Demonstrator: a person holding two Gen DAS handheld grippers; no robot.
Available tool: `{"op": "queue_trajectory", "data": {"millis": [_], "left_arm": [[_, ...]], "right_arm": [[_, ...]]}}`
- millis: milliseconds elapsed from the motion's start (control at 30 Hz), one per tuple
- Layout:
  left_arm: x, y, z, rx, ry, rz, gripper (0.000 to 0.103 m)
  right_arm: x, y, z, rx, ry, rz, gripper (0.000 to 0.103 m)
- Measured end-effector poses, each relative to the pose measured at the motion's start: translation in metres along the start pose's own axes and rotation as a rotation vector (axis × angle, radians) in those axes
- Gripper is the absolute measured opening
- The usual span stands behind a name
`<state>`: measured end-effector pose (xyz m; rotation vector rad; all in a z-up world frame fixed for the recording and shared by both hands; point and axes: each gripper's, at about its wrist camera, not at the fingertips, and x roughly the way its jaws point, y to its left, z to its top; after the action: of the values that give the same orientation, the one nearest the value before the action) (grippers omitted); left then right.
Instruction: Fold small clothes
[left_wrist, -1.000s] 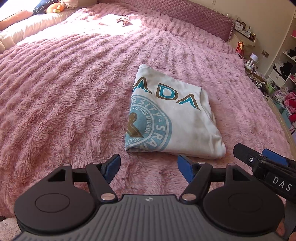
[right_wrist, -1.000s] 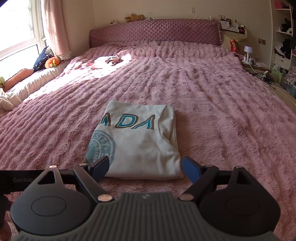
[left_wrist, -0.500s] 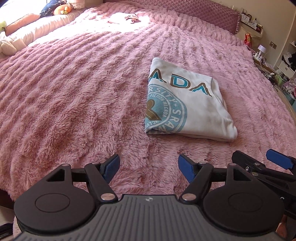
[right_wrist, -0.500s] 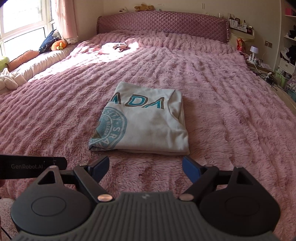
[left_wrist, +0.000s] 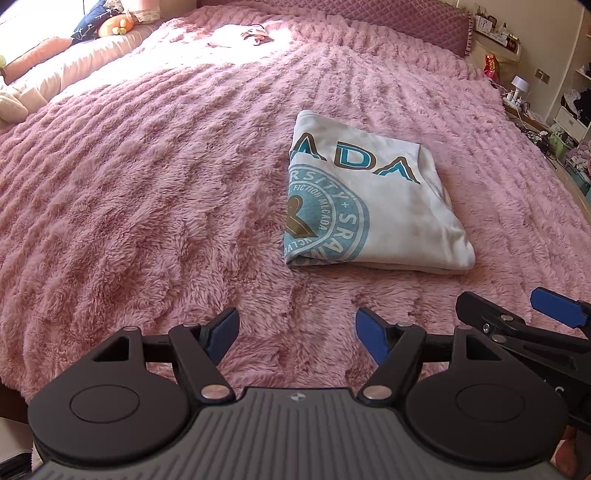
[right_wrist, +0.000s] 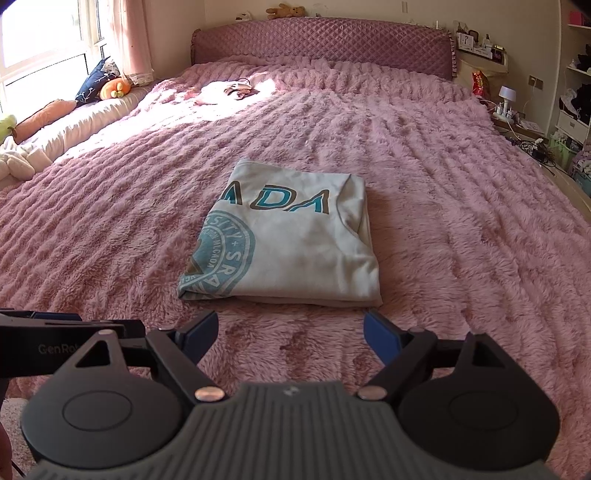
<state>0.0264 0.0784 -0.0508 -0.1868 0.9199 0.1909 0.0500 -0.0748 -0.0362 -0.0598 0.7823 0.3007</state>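
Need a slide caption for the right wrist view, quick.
Right gripper open and empty, short of the folded white shirt lying on the pink bedspread.

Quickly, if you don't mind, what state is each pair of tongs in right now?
Left tongs: open, holding nothing, short of the folded shirt.
Right tongs: open, holding nothing.

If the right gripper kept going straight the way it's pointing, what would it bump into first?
Probably the fuzzy pink blanket, just short of the folded white shirt. The right gripper is open and empty, though depth is hard to judge.
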Motion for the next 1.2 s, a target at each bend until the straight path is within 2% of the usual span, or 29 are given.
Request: {"op": "queue_trajectory", "data": {"millis": [500, 1200], "left_arm": [[0.006, -0.008, 0.008, 0.018, -0.003, 0.027, 0.085], [0.010, -0.014, 0.010, 0.034, 0.007, 0.028, 0.085]], "right_arm": [[0.006, -0.004, 0.005, 0.019, 0.003, -0.001, 0.082], [0.010, -0.010, 0.005, 0.027, 0.004, -0.016, 0.082]]}}
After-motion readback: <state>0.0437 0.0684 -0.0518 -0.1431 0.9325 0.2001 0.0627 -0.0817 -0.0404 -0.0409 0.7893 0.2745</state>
